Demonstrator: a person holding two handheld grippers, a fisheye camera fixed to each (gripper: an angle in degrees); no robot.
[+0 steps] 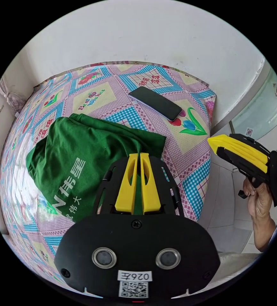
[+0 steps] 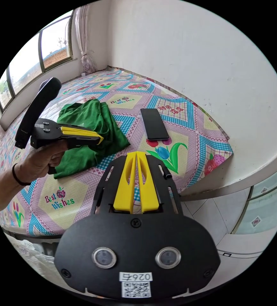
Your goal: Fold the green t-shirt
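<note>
The green t-shirt (image 1: pixel 81 156) lies in a loosely bunched heap on the patterned bed sheet (image 1: pixel 186 143), white lettering facing up. My left gripper (image 1: pixel 139 155) has its yellow jaws together, the tips over the shirt's near edge; no cloth is visibly pinched. In the right gripper view, a hand holds that left gripper (image 2: pixel 100 139) just above the t-shirt (image 2: pixel 90 127). My right gripper (image 2: pixel 136 154) is shut with nothing in it, near the bed's corner. In the left gripper view, the right gripper (image 1: pixel 210 142) hangs in a hand beyond the bed's edge.
A black phone (image 1: pixel 156 102) (image 2: pixel 153 123) lies on the sheet (image 2: pixel 65 197) between the shirt and the wall. The bed meets white walls on two sides, with a window (image 2: pixel 33 60) along another. Tiled floor (image 2: pixel 208 216) lies beyond the bed's edge.
</note>
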